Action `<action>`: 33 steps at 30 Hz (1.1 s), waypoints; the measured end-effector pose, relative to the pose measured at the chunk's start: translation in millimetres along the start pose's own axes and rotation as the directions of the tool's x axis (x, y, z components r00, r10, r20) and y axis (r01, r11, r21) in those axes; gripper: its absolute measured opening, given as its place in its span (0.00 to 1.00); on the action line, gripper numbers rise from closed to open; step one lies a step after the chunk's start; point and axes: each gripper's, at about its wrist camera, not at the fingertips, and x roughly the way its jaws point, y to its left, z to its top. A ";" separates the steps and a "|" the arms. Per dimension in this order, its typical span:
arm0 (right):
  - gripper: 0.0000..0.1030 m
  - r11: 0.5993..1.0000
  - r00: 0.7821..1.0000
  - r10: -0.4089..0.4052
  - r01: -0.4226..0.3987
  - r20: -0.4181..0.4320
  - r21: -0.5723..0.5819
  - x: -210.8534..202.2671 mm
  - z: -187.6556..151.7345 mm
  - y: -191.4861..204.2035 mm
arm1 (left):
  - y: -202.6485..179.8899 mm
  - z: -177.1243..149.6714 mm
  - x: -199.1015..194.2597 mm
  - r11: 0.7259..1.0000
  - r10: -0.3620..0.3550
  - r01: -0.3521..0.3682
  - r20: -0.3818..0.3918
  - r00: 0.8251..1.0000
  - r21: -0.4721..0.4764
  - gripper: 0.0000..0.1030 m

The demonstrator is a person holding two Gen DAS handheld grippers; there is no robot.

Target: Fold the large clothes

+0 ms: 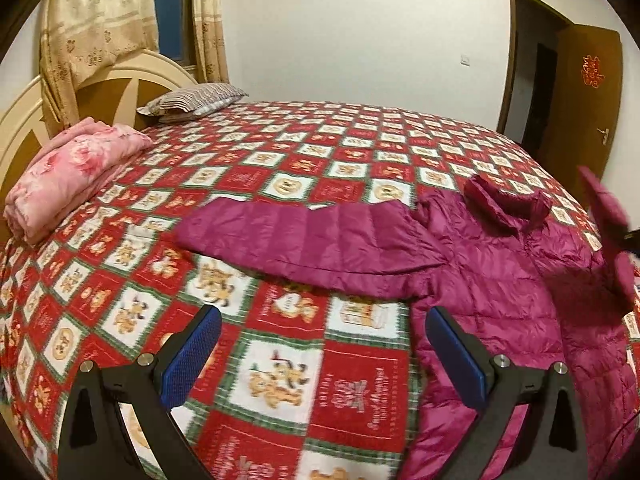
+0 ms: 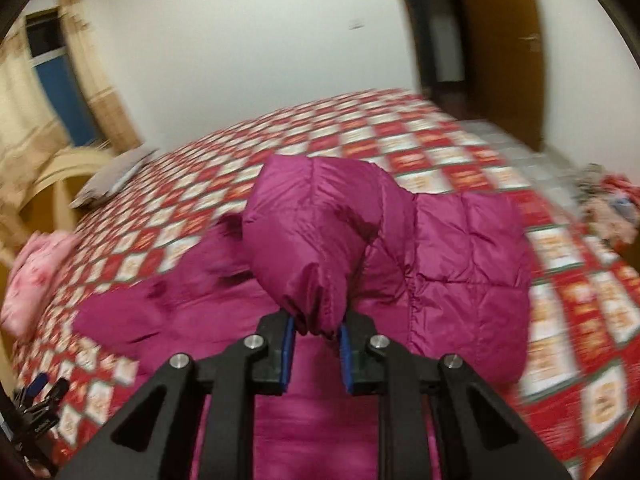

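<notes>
A magenta puffer jacket (image 1: pixel 500 276) lies spread on the bed, one sleeve (image 1: pixel 304 240) stretched out to the left. My left gripper (image 1: pixel 322 356) is open and empty above the bedspread, just left of the jacket's body. In the right wrist view my right gripper (image 2: pixel 318 330) is shut on the cuff of the other sleeve (image 2: pixel 316 240) and holds it lifted above the jacket's body (image 2: pixel 320 420). That lifted sleeve shows blurred at the right edge of the left wrist view (image 1: pixel 608 208).
The bed has a red, white and green checked bedspread (image 1: pixel 280 360). A folded pink blanket (image 1: pixel 76 176) and a striped pillow (image 1: pixel 192 100) lie by the headboard. A brown door (image 1: pixel 580 100) stands open at the far right. A clothes pile (image 2: pixel 608 208) sits beyond the bed's right edge.
</notes>
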 end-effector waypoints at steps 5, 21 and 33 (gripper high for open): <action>0.21 0.991 0.989 0.118 -0.123 -0.084 -0.058 59.2 -32.5 69.9 | 15.8 1.0 3.0 1.000 0.015 -0.015 0.003 1.000 -0.019 0.99; 0.53 0.991 0.988 -0.122 0.117 0.095 0.058 2.1 -5.6 -42.3 | -84.1 41.3 42.7 0.991 -0.116 0.116 -0.004 0.993 0.062 0.99; 0.46 0.962 0.973 -0.193 0.213 -0.126 0.172 65.9 -46.8 -128.4 | -206.9 30.1 147.3 0.991 -0.047 0.070 -0.188 0.981 0.116 0.99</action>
